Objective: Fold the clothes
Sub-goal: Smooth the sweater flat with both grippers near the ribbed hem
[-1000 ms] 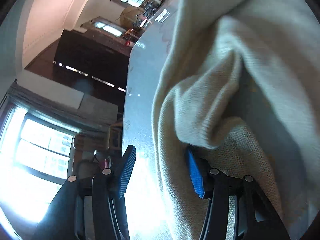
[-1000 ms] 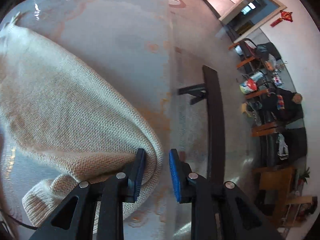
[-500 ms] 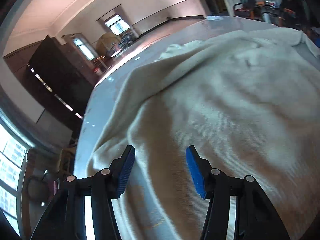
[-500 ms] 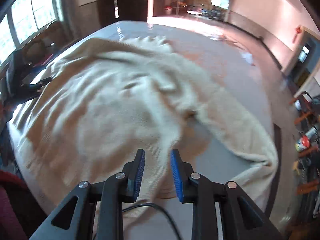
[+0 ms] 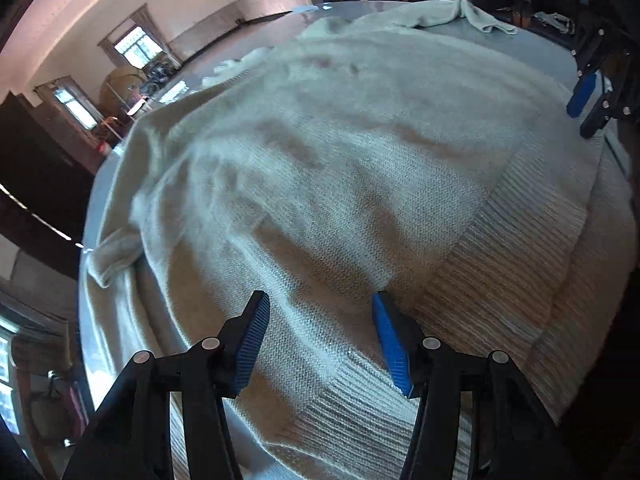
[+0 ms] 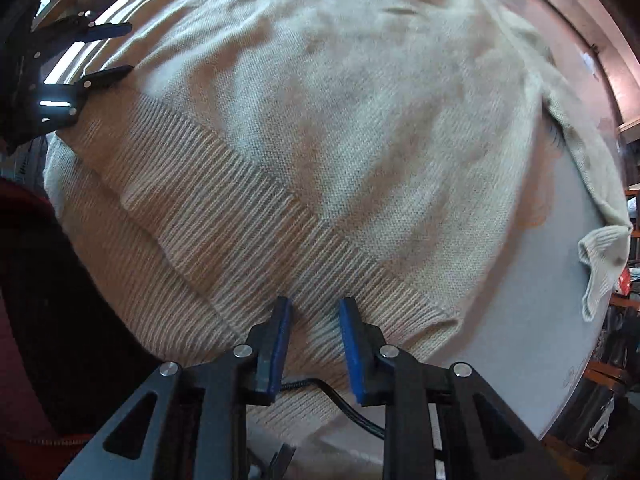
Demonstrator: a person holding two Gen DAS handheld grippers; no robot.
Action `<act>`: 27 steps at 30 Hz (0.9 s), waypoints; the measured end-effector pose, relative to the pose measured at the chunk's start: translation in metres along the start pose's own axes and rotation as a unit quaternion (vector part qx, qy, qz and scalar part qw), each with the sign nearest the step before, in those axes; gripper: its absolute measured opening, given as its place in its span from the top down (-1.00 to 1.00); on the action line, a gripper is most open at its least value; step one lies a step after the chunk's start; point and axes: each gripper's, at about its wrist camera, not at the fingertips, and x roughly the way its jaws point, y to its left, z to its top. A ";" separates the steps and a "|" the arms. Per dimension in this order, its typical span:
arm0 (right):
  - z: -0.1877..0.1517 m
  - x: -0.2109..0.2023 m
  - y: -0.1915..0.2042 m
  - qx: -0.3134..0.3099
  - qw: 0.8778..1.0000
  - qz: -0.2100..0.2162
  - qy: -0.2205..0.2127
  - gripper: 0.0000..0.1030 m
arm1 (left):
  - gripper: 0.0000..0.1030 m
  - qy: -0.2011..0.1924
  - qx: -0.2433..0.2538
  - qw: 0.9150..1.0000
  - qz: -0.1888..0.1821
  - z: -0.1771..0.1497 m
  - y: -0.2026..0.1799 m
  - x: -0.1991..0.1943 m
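Note:
A cream knit sweater [image 5: 340,152] lies spread flat over a round grey table [image 5: 86,320], its ribbed hem [image 5: 500,264] at the near edge. It also fills the right wrist view [image 6: 340,112], ribbed hem [image 6: 240,208] nearest me. My left gripper [image 5: 318,336] is open and empty, just above the hem's left part. My right gripper [image 6: 314,340] is open with a narrow gap, empty, above the hem's right corner. One sleeve [image 6: 600,256] hangs off the table's right side; the other sleeve cuff [image 5: 108,252] lies at the left edge.
The right gripper shows at the right edge of the left wrist view [image 5: 588,96]; the left gripper shows at the upper left of the right wrist view [image 6: 92,52]. A black cable [image 6: 344,400] runs under the right gripper. Bare tabletop [image 6: 532,328] shows right of the hem.
Both grippers let go of the sweater and pulled back to the near hem. The sweater, lifted and bunched a second ago, now lies spread flat on the table.

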 end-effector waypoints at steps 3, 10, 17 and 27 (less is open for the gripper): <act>0.005 -0.046 -0.019 0.021 0.998 0.014 -0.054 0.56 | -0.08 -0.017 -0.050 0.999 -0.002 0.019 0.030 -0.012; 0.123 -0.161 -0.106 0.090 0.962 -0.098 -0.239 0.49 | -0.15 -0.048 -0.296 0.953 0.038 0.079 0.132 0.027; 0.304 -0.121 -0.151 0.056 0.955 -0.141 -0.255 0.48 | -0.16 -0.008 -0.297 0.941 0.161 0.082 0.143 0.091; 0.472 -0.017 -0.167 0.007 0.981 -0.068 -0.183 0.51 | -0.58 -0.009 -0.261 0.936 0.236 0.067 0.146 0.111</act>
